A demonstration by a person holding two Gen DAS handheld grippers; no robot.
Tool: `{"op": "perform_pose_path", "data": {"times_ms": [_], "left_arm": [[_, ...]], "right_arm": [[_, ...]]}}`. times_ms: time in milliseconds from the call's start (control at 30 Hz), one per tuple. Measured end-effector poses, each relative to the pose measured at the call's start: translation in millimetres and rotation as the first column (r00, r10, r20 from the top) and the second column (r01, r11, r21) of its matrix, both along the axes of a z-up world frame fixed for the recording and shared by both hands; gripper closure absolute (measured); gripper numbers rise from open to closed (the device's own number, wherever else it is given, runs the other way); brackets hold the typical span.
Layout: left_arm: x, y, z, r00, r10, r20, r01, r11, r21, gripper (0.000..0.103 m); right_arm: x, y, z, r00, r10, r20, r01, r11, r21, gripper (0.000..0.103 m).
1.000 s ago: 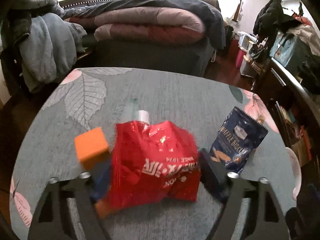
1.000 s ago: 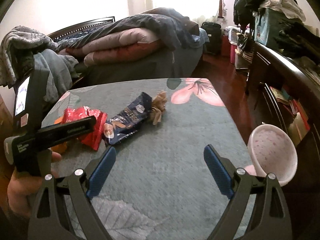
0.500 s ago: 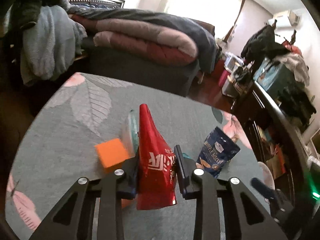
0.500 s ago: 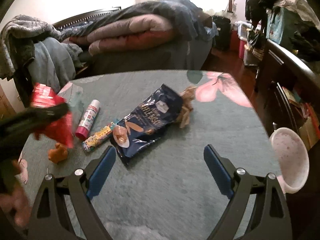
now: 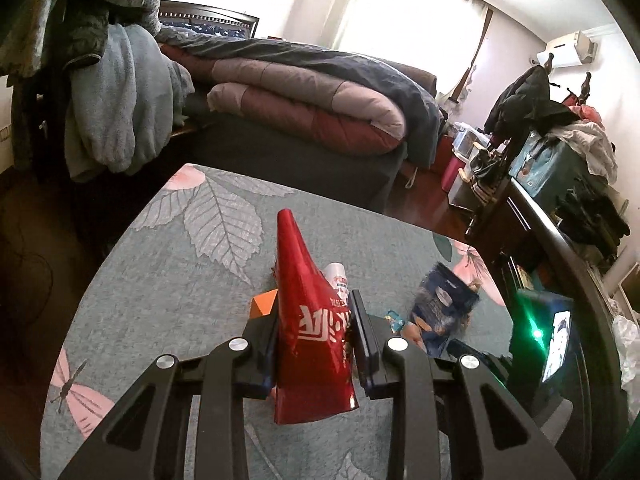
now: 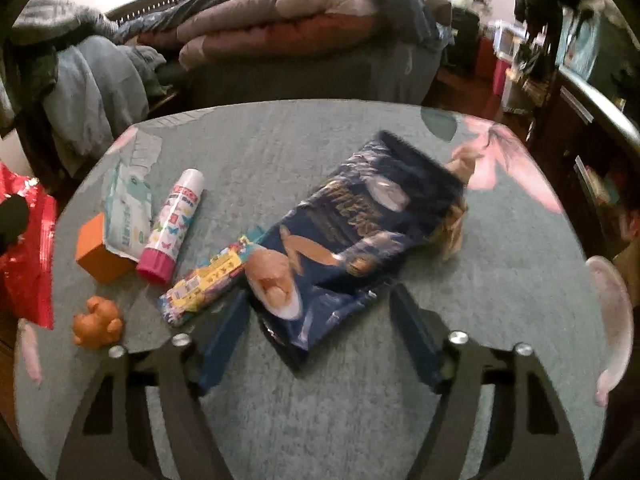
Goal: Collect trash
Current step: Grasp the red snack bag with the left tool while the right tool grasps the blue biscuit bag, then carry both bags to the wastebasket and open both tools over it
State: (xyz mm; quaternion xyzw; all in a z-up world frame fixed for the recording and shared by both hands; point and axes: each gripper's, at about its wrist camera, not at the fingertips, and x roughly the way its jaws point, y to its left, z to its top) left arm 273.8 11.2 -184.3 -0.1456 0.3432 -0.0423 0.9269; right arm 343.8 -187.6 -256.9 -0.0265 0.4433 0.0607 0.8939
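Note:
My left gripper (image 5: 314, 314) is shut on a red foil snack bag (image 5: 304, 264) and holds it upright above the table; the same red bag (image 6: 28, 248) shows at the left edge of the right wrist view. A dark blue biscuit bag (image 6: 360, 216) lies flat in the middle of the table, also seen as the blue bag (image 5: 444, 304) in the left wrist view. My right gripper (image 6: 318, 296) is low over its near end. Its jaws are closing with that end between them, and the pads do not press on it.
On the table (image 6: 320, 420) lie an orange block (image 6: 100, 248), a wipes pack (image 6: 128, 208), a glue stick (image 6: 172, 220), a colourful wrapper (image 6: 208, 280), an orange toy figure (image 6: 96, 320) and crumpled brown paper (image 6: 456, 224). A pink bowl (image 6: 612, 312) is at the right edge.
The left gripper closed on the red bag and lifted it off the table. The right gripper moved forward and down to the blue bag, and its jaws narrowed.

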Motion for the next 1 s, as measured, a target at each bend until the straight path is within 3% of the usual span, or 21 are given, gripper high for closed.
{"op": "perform_pose_path", "data": {"times_ms": [100, 200, 533, 1000], "left_arm": [[-1, 2, 0, 1.000, -0.001, -0.004, 0.001, 1.000, 0.001, 0.072], [-3, 1, 1, 1.000, -0.005, -0.002, 0.005, 1.000, 0.007, 0.072], [-12, -23, 11, 0.998, -0.054, 0.016, 0.054, 0.998, 0.026, 0.072], [-27, -102, 25, 0.976, -0.212, 0.041, 0.209, 0.976, 0.069, 0.072]], "right_arm": [[-1, 2, 2, 1.000, 0.020, 0.003, -0.020, 1.000, 0.007, 0.068], [-8, -1, 8, 0.999, 0.027, 0.019, -0.027, 1.000, 0.015, 0.078], [-49, -42, 32, 0.999, 0.001, 0.050, -0.009, 0.988, 0.153, 0.080], [-111, -118, 56, 0.990, -0.102, 0.102, 0.070, 0.959, 0.275, 0.080]]}}
